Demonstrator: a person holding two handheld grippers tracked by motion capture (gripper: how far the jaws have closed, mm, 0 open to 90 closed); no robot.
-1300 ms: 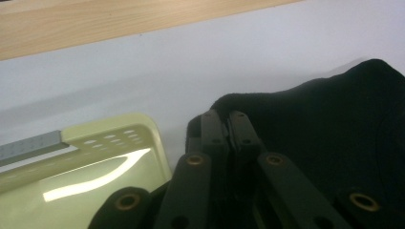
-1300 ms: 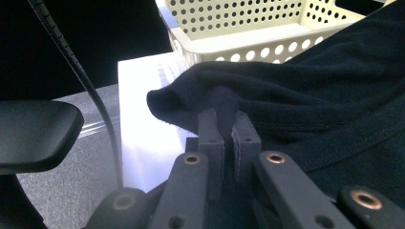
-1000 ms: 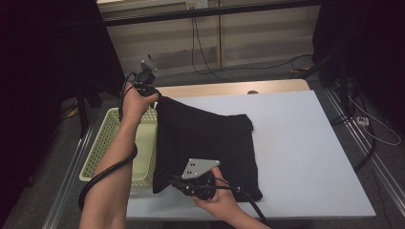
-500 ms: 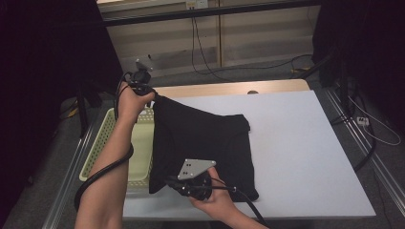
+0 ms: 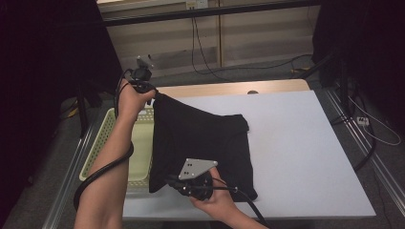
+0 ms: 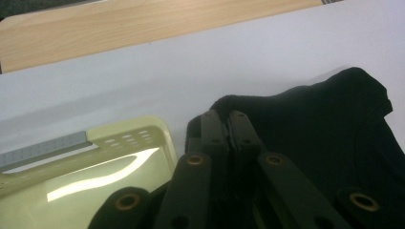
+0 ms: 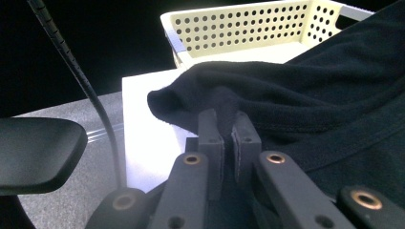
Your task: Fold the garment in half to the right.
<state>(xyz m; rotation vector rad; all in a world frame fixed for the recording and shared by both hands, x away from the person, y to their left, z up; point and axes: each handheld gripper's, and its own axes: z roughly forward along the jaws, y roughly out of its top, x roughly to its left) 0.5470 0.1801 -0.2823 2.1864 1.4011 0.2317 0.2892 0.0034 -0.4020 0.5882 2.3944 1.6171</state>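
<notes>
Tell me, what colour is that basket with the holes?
The basket is pale yellow, clearest in the right gripper view.

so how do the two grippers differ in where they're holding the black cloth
The left gripper is raised at the far left corner of the black cloth, lifting it off the table beside the basket. The right gripper sits low at the near left edge, close to the table. The left one shows a small grey plate, the right one a larger plate. Both have jaws shut on the cloth.
</notes>
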